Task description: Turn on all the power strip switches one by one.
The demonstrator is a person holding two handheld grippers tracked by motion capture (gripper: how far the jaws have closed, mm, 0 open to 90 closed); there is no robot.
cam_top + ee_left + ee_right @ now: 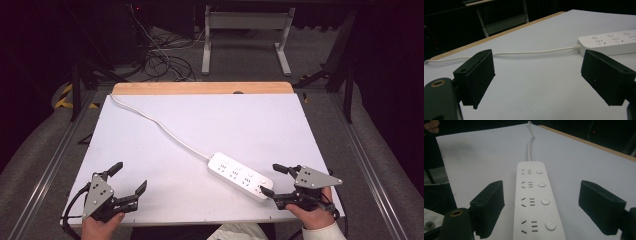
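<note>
Between right tongs (540, 205), unlabelled power strip (536, 200)

**Setting: Laboratory Test Bench**

A white board (200, 145) is lying on a wood-edged table (202, 88). Cables (160, 60) are trailing across grey floor, metal rails (45, 175) are flanking the bench, and a steel frame (245, 30) is standing behind.

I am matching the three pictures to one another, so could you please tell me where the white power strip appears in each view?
High view: the power strip lies right of centre on the table, near the right gripper.
Left gripper view: at the upper right edge, behind the right-hand jaw.
Right gripper view: centre, running between the two jaws.
Shared landmark: its white cord, which leaves the strip's far end.
</note>
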